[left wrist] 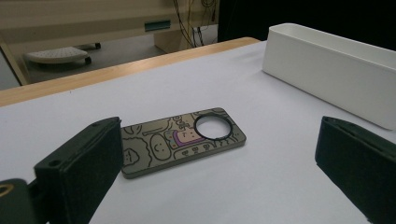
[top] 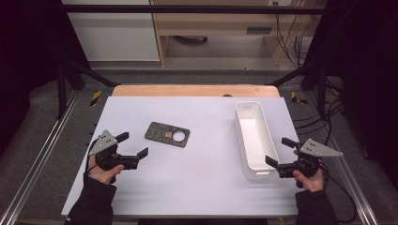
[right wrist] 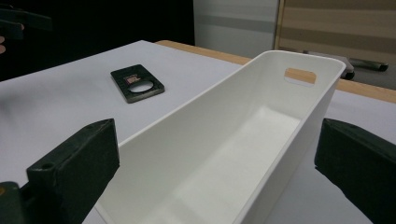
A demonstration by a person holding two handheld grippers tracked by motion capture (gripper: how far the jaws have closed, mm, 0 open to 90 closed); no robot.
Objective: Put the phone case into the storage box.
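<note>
Lying flat on the white-covered counter (top: 187, 187), left of centre, is a thin dark phone case (top: 167, 134) with a printed cartoon pattern and a round camera opening at one end. A long white bin (top: 254, 138) stands near the counter's right edge, open and empty, well apart from the case.

The left gripper (top: 129, 148) hovers near the left edge, just short of the case, fingers spread wide and holding nothing. The right gripper (top: 280, 153) sits at the near end of the bin, fingers likewise spread, empty.

Assessment: the case appears light, stiff and thin, probably hard plastic with a smooth, somewhat slippery face. Because it lies flush with the counter, a pinch across its two long edges looks the soundest hold; the short end beside the round opening is weaker and may flex. The low profile leaves little edge to catch, so a slip or skid across the sheet is the likely fault.
</note>
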